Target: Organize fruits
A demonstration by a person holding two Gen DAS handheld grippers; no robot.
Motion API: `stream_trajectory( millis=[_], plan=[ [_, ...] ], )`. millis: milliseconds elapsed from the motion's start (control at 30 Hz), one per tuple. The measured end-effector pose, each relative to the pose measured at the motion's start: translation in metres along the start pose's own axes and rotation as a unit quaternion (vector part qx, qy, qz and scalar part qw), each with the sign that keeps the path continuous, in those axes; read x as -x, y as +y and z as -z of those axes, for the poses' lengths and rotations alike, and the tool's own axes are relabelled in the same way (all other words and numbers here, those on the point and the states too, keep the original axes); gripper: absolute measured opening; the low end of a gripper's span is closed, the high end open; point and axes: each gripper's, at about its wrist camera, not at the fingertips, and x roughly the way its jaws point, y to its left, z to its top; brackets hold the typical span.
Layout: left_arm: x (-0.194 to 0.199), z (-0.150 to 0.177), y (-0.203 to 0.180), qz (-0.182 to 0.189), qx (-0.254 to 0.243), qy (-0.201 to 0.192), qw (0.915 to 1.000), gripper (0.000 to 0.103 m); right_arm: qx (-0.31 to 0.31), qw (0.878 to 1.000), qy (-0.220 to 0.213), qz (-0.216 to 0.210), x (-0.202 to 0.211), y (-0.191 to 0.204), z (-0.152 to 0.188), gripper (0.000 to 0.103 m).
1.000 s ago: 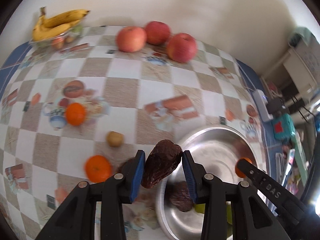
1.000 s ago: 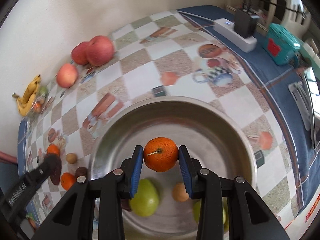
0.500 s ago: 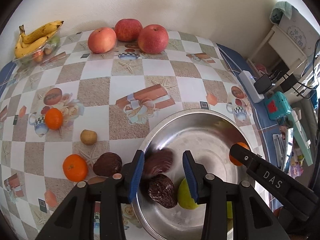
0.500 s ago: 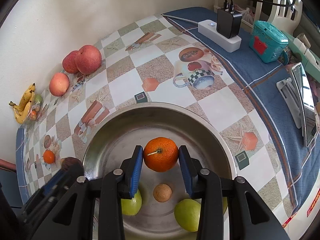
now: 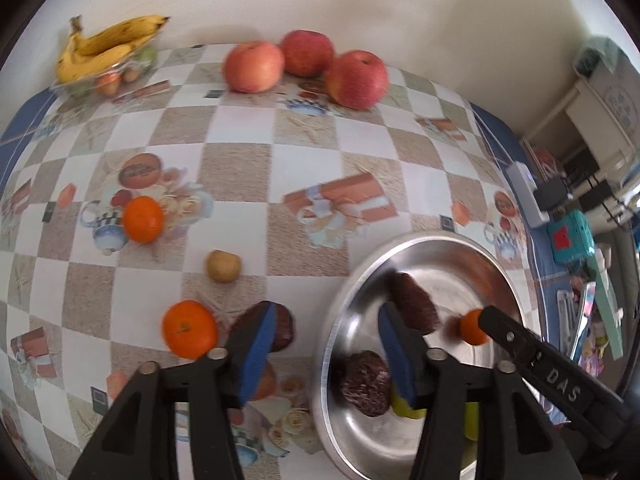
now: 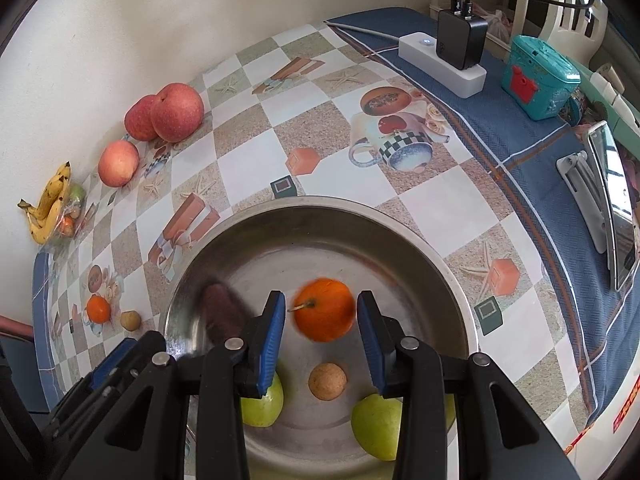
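Note:
A steel bowl (image 5: 344,316) (image 6: 404,232) holds two dark wrinkled fruits (image 5: 412,308) (image 5: 366,384), two green fruits (image 6: 262,400) (image 6: 376,424) and a small brown fruit (image 6: 327,381). My left gripper (image 5: 326,350) is open and empty over the bowl's left rim. My right gripper (image 6: 320,340) is open over the bowl; an orange (image 6: 325,309) is blurred between its fingers, apart from both. On the table lie two oranges (image 5: 143,219) (image 5: 189,329), a small brown fruit (image 5: 222,266) and a dark fruit (image 5: 282,326).
Three apples (image 5: 304,66) and a bag with bananas (image 5: 106,50) stand at the far wall. A power strip with charger (image 6: 444,60), a teal box (image 6: 538,76) and a phone on a stand (image 6: 612,208) lie on the blue cloth at the right.
My left gripper opened and dropped its dark fruit into the bowl, then shifted left. My right gripper opened and the orange is leaving its fingers.

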Motion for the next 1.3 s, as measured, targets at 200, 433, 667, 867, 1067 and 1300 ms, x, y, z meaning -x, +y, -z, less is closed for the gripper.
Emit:
stream_trajectory(
  millis=[200,433,667,867,1067,1300],
  plan=[
    [0.005,-0.007,0.037,-0.026,0.056,-0.003,0.9981,0.078,0.023,1.0,0.003,0.012,-0.002,0.008,0.001,0.074],
    [0.015,-0.007,0.094,-0.091,0.152,-0.014,0.9841,0.103,0.056,0.998,0.006,0.027,-0.006,0.021,0.005,0.085],
    [0.026,0.004,0.153,-0.149,0.258,-0.028,0.9543,0.103,0.118,0.992,0.002,0.039,-0.009,0.048,0.013,0.095],
    [0.025,0.028,0.194,-0.154,0.351,-0.016,0.9236,0.103,0.148,0.989,-0.002,0.028,-0.011,0.076,0.023,0.096],
    [0.025,0.048,0.219,-0.156,0.413,-0.011,0.8972,0.103,0.174,0.985,0.001,-0.004,-0.012,0.113,0.034,0.096],
    [0.035,0.069,0.242,-0.153,0.461,-0.02,0.8741,0.103,0.238,0.971,-0.003,-0.02,-0.008,0.163,0.059,0.096]
  ],
)
